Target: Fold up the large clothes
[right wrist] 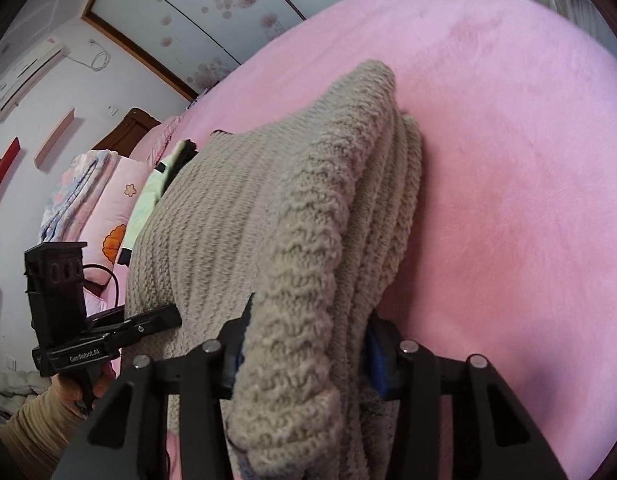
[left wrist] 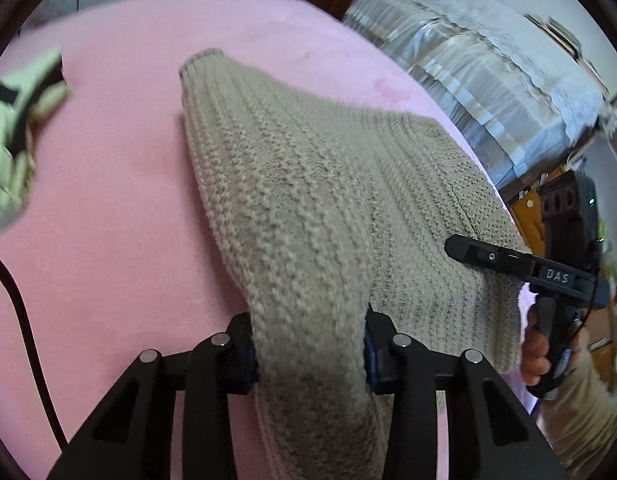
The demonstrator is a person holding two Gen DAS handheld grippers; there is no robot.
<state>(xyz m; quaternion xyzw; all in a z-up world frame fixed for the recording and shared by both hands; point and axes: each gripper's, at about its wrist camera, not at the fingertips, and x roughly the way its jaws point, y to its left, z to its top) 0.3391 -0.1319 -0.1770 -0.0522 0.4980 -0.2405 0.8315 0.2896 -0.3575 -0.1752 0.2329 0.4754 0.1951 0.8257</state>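
A large beige knit sweater (left wrist: 308, 184) is held up over the pink bed (left wrist: 108, 220), its far part resting on the bed. My left gripper (left wrist: 308, 352) is shut on a thick fold of the sweater between its blue pads. My right gripper (right wrist: 304, 356) is shut on another bunched fold of the sweater (right wrist: 268, 200). In the left wrist view the right gripper (left wrist: 508, 258) shows at the sweater's right edge. In the right wrist view the left gripper (right wrist: 148, 320) shows at the sweater's left edge.
A pale green and black garment (left wrist: 16, 128) lies at the left of the bed, also partly seen behind the sweater (right wrist: 148, 196). A black cable (left wrist: 24, 320) crosses the bed. Plastic-covered bedding (left wrist: 488, 72) stands at the right. Pillows (right wrist: 108, 200) lie at the headboard.
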